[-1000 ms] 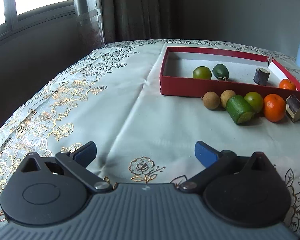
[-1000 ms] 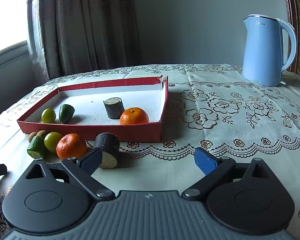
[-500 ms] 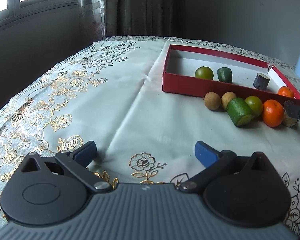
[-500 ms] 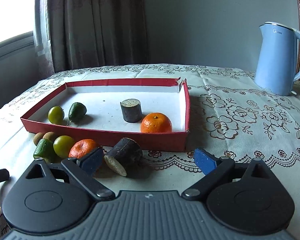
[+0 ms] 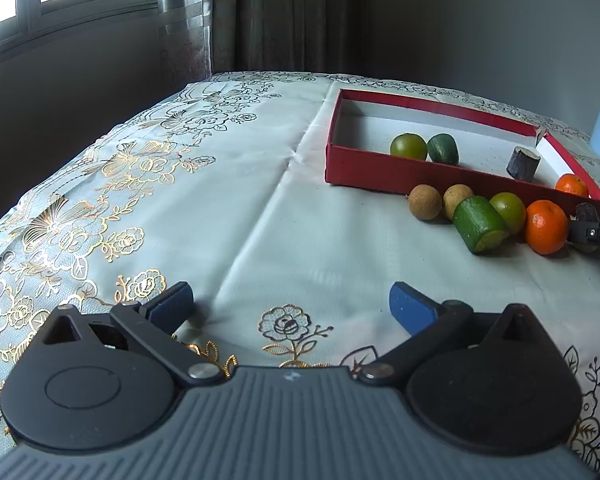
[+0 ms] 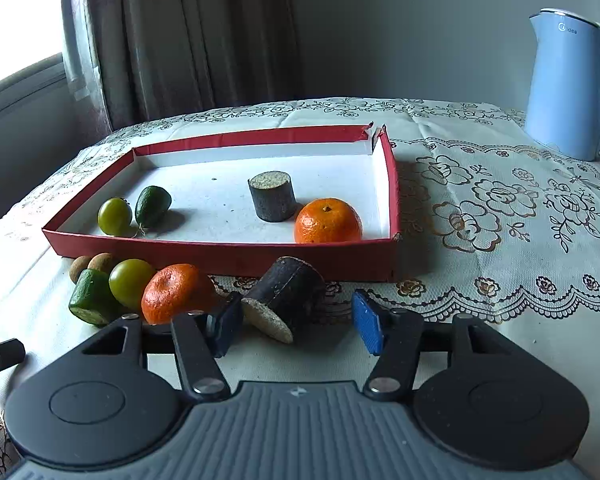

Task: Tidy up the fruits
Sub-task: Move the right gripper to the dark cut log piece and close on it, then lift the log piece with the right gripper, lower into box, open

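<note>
Blue kettle (image 6: 568, 88) on floral tablecloth (image 6: 500, 220)

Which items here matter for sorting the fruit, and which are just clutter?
Job: red tray; dark cut piece between the open right tongs; loose orange, green fruits, brown fruits.

Clutter: blue kettle, tablecloth, curtain.

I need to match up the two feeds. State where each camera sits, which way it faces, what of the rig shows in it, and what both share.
Left wrist: on the left gripper, low over the tablecloth, facing the red tray from its left end; its own open fingers show, plus the right gripper's tip at the right edge.
Right wrist: on the right gripper, facing the tray's long side and the kettle; its open fingers flank the dark cylinder.
Shared: tray, loose orange, cut green fruit.
</note>
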Available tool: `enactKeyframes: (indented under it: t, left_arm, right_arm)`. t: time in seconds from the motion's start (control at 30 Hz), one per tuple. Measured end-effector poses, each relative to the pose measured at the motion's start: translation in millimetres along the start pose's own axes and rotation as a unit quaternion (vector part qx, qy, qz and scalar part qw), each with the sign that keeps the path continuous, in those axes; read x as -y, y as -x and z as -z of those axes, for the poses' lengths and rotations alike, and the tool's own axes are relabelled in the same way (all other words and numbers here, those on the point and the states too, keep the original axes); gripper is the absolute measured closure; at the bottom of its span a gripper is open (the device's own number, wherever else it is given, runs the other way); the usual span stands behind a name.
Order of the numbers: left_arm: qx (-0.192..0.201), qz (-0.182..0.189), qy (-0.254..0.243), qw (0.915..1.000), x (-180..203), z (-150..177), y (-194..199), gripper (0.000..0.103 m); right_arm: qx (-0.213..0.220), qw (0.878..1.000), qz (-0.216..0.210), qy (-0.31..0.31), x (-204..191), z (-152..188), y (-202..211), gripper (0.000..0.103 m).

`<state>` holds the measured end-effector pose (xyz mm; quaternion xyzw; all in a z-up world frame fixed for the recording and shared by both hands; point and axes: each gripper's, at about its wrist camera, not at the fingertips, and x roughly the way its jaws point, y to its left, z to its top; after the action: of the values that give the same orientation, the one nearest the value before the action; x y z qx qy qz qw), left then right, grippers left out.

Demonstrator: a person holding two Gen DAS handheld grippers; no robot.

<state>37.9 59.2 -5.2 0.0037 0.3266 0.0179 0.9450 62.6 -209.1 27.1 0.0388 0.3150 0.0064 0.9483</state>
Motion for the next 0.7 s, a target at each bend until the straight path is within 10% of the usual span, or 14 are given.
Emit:
enactKeyframes:
  t: [0.7]
  left_arm:
    - [0.0, 0.001, 0.002, 1.0, 0, 1, 0, 0.0]
  right_arm:
    - [0.071, 0.997, -0.008, 0.036, -18, -13, 22, 0.06]
